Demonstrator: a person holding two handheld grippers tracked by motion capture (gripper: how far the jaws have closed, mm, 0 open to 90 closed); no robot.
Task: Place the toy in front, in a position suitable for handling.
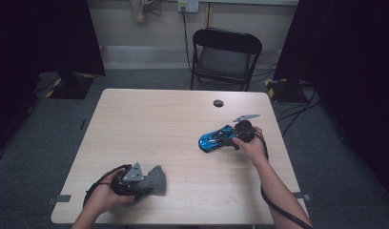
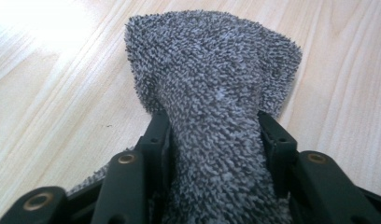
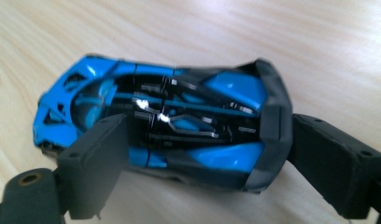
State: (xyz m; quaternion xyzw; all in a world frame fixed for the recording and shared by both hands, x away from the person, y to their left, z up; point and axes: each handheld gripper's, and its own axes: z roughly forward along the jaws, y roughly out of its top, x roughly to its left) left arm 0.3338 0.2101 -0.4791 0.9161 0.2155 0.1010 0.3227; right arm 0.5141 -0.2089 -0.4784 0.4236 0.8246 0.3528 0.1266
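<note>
The left hand-held gripper (image 2: 212, 135) had its jaws pinching a bunched fold of the grey terry cloth (image 2: 212, 84) – soft, light, floppy stuff, so grabbing a gathered ridge looked right. The right hand-held gripper (image 3: 198, 154) was clamped across the blue toy car (image 3: 151, 116) on the desk (image 1: 149, 124) – probably hard, slick plastic, best held by its sides.

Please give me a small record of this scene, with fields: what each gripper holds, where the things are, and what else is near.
left gripper: shut on grey cloth, bunched between its fingers
cloth place: near left corner of table
right gripper: shut on blue toy car
car place: right side of table
behind table: black folding chair
</note>
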